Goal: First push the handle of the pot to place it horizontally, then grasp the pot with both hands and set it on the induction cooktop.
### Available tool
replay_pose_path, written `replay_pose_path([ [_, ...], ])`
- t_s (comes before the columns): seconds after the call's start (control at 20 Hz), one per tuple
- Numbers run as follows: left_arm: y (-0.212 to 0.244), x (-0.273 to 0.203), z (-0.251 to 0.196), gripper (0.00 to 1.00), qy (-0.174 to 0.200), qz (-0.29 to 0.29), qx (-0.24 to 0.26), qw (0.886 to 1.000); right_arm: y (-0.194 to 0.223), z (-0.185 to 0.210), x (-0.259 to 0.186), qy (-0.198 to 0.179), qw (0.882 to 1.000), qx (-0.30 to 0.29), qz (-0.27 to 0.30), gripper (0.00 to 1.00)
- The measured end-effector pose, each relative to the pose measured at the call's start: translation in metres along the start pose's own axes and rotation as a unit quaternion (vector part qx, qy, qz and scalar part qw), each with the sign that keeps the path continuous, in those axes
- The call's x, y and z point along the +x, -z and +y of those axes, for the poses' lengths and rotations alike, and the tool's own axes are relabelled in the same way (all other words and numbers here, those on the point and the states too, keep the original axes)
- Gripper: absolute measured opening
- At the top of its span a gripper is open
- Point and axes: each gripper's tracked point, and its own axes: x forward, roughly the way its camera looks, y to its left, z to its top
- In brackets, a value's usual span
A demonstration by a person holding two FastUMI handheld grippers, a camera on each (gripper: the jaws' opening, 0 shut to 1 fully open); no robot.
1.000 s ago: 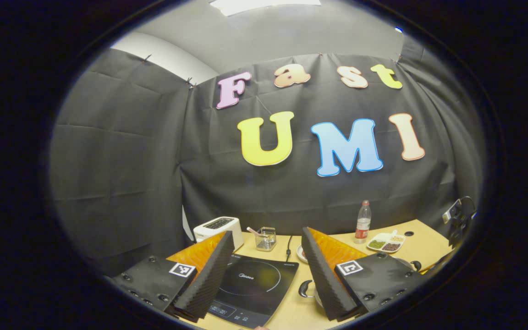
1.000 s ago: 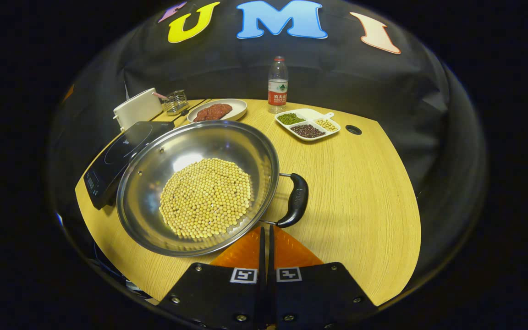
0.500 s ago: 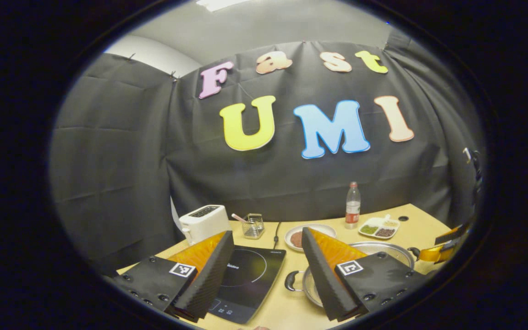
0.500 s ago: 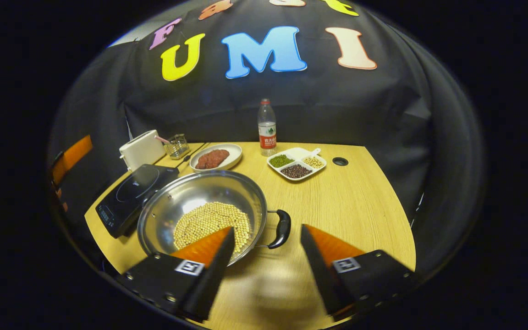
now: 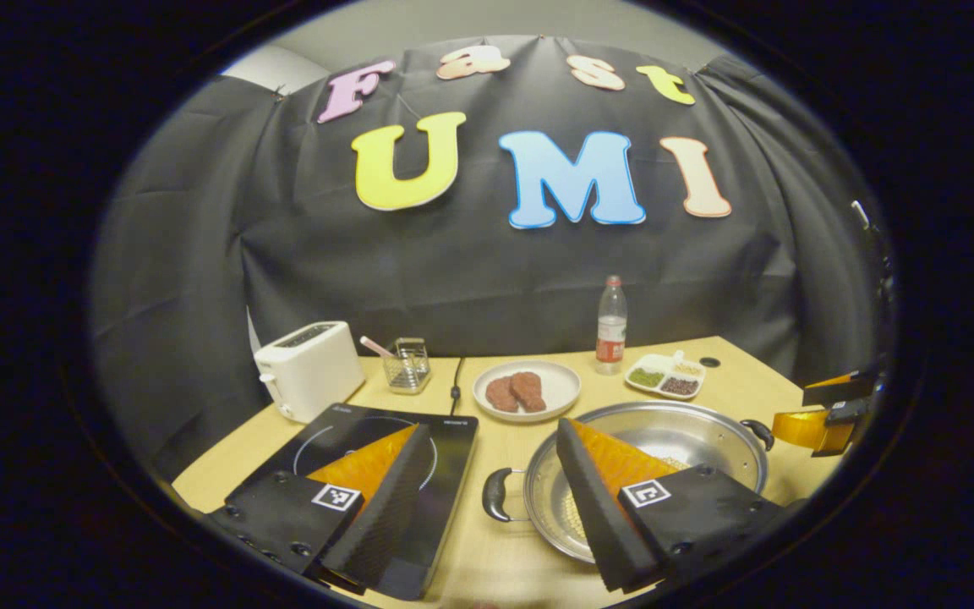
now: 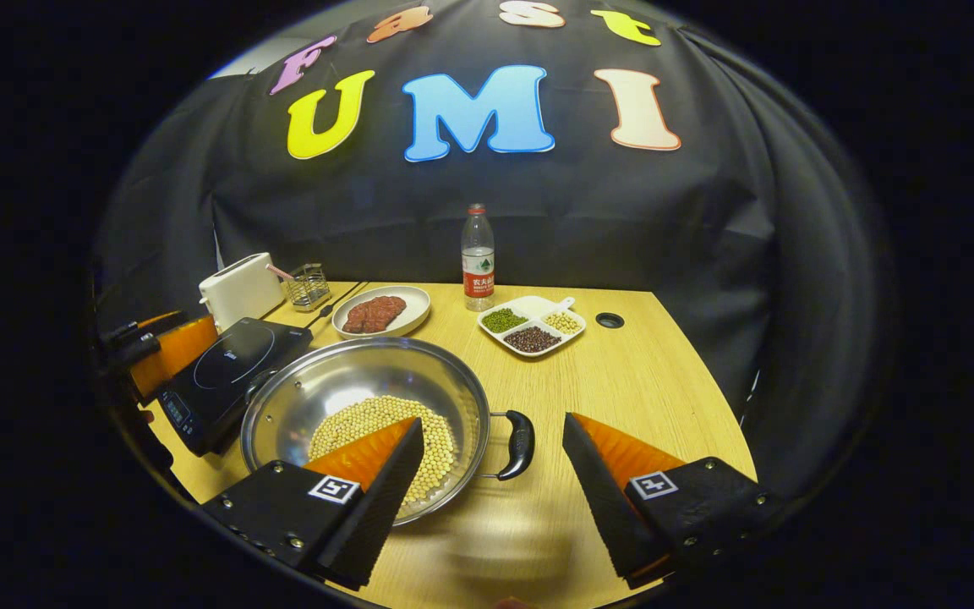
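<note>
A steel pot (image 6: 343, 385) holding soybeans (image 6: 369, 423) stands on the wooden table just right of the black induction cooktop (image 6: 229, 372). Its black right handle (image 6: 521, 444) lies just ahead of my right gripper (image 6: 494, 420), which is open, with its left finger over the pot's near rim. In the left gripper view the pot (image 5: 690, 436) is at the right, its left handle (image 5: 494, 495) between the fingers of my open left gripper (image 5: 492, 425). The cooktop (image 5: 451, 444) lies under that gripper's left finger. The right gripper (image 5: 821, 410) shows beyond the pot's far handle (image 5: 757, 431).
Along the back of the table stand a white toaster (image 5: 309, 368), a glass holder (image 5: 407, 365), a plate of meat (image 6: 379, 311), a water bottle (image 6: 477, 258) and a divided dish of beans (image 6: 531, 326). A cable (image 5: 456, 376) runs to the cooktop. A round hole (image 6: 610, 320) is near the right edge.
The right gripper went from shut by the pot's right handle to open and drew back a little. The left gripper tilted down, so the pot's left handle now lies between its fingers.
</note>
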Motion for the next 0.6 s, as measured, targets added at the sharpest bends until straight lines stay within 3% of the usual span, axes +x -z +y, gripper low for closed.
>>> replay_pose_path([
  [0.1,0.013,0.016,0.001,0.94,0.017,0.020,0.000,1.000,-0.002,0.001,0.007,0.016,1.000,0.009,0.000,1.00],
  [0.15,0.019,0.023,0.002,1.00,0.024,0.028,0.004,0.999,-0.001,0.001,0.011,0.024,1.000,0.013,0.005,1.00],
  [0.2,0.025,0.030,0.002,0.94,0.032,0.037,0.008,0.999,0.002,0.004,0.013,0.029,0.999,0.019,0.010,1.00],
  [0.5,0.067,0.063,-0.011,1.00,0.084,0.102,0.005,0.991,0.017,0.007,0.038,0.056,0.997,0.034,0.039,1.00],
  [0.6,0.080,0.070,-0.014,0.97,0.091,0.121,0.002,0.988,0.022,0.008,0.044,0.059,0.996,0.032,0.051,1.00],
])
